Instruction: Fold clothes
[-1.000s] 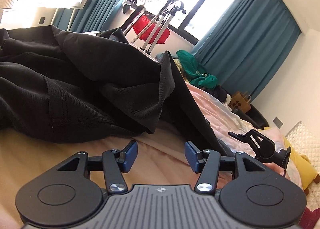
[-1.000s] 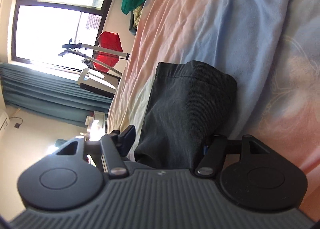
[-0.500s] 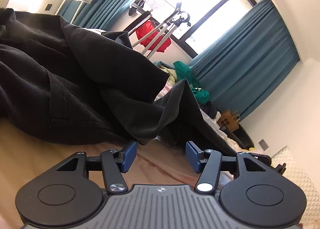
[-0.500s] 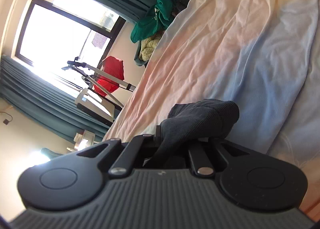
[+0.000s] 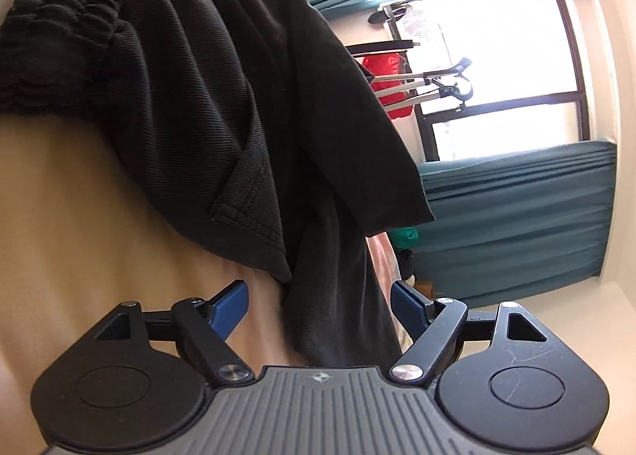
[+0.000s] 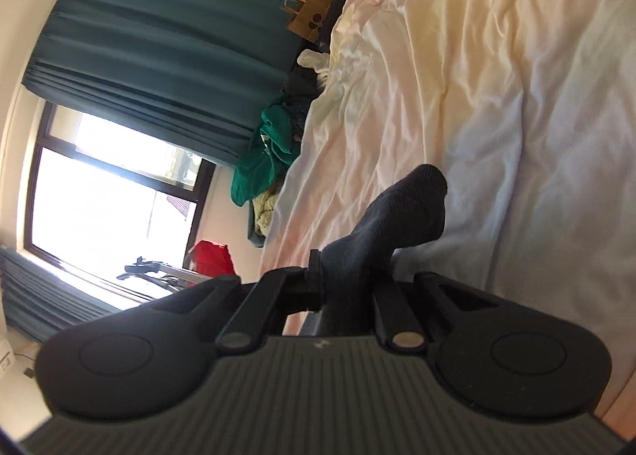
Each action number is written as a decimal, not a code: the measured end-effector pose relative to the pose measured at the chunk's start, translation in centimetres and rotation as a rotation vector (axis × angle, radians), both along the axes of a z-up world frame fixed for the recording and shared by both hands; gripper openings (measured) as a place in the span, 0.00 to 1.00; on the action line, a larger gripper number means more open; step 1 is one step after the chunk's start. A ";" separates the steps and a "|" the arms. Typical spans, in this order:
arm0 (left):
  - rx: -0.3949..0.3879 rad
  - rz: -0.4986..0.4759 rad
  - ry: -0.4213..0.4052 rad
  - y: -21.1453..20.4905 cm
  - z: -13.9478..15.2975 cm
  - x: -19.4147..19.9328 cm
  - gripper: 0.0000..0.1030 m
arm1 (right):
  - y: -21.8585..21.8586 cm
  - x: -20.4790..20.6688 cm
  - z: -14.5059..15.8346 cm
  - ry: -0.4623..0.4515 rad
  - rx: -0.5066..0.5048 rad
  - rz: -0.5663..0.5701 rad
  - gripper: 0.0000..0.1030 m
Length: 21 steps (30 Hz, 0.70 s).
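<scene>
Two grippers work over one bed (image 6: 477,77), whose rumpled sheet runs pale yellow, pink and blue in the right wrist view. On that bed lies the black garment (image 5: 222,97), ribbed cloth with a gathered elastic waistband (image 5: 59,17) at its far end and a stitched hem (image 5: 246,216) nearer the camera; in the left wrist view it covers most of the tan sheet (image 5: 79,236) and one flap hangs up in front of the window (image 5: 497,69). Beside the bed, teal curtains (image 5: 516,216) flank that window, and a red item (image 6: 210,260) hangs on a metal stand below it. At the bed's far edge sits a heap of green clothing (image 6: 266,160), with a brown paper bag (image 6: 306,13) further along the same edge. The left gripper (image 5: 320,302) has its blue pads (image 5: 228,304) wide apart and still spreading; a fold of the garment lies between them, touching neither. The right gripper (image 6: 346,280) is clamped tight on a corner of the black garment (image 6: 401,212), which bunches up just beyond the jaws above the sheet.
</scene>
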<state>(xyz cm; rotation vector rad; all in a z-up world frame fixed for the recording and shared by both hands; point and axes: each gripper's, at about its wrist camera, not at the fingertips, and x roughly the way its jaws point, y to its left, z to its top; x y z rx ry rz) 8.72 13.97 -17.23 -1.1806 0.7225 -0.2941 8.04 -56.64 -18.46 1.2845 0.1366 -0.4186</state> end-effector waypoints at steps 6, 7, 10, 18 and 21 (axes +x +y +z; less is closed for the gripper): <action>-0.026 0.068 0.114 1.5 -1.4 0.0 0.78 | -0.6 -0.9 -2.2 0.087 0.108 0.046 0.08; -0.031 0.079 0.130 1.7 -1.8 0.1 0.78 | -0.6 -1.0 -2.0 0.094 0.102 0.059 0.09; 0.009 0.202 0.162 2.4 -2.5 -0.7 0.65 | 0.0 -1.3 -1.0 0.169 0.063 0.120 0.11; -0.055 0.345 0.141 4.0 -3.2 -1.3 0.65 | 2.6 -1.6 -0.4 0.238 0.129 0.227 0.43; -0.067 0.394 0.148 4.8 -3.6 -1.1 0.56 | 3.6 -1.4 -0.4 0.247 0.129 0.232 0.43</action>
